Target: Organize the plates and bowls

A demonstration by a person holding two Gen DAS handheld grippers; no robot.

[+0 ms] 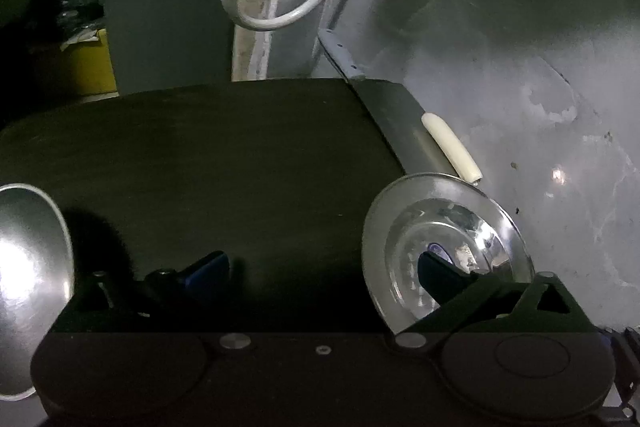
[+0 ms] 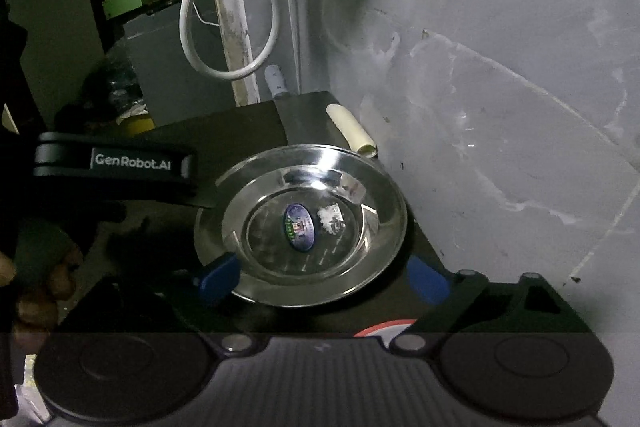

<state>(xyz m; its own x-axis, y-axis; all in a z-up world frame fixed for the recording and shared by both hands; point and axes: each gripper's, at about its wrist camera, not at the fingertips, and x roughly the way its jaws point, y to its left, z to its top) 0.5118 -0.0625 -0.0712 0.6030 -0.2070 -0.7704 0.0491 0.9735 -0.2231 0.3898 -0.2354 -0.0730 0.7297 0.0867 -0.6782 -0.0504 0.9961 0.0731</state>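
Steel plate (image 2: 300, 227): between spread fingers of right gripper (image 2: 320, 279), ungrasped. Left gripper (image 1: 324, 267) released. Step: grasping approach; next, close on rim.

We see a steel plate (image 2: 300, 225) lying flat on the dark table (image 2: 224, 131), an oval blue sticker (image 2: 299, 227) at its centre. Our right gripper (image 2: 322, 279) stands wide, its blue fingertips (image 2: 218, 277) either side of the plate's near rim, not pressing it. The left gripper (image 2: 116, 167) comes in from the left, close to the plate's rim. A cream tube (image 2: 352, 131) lies just behind, near the grey wall (image 2: 500, 87).
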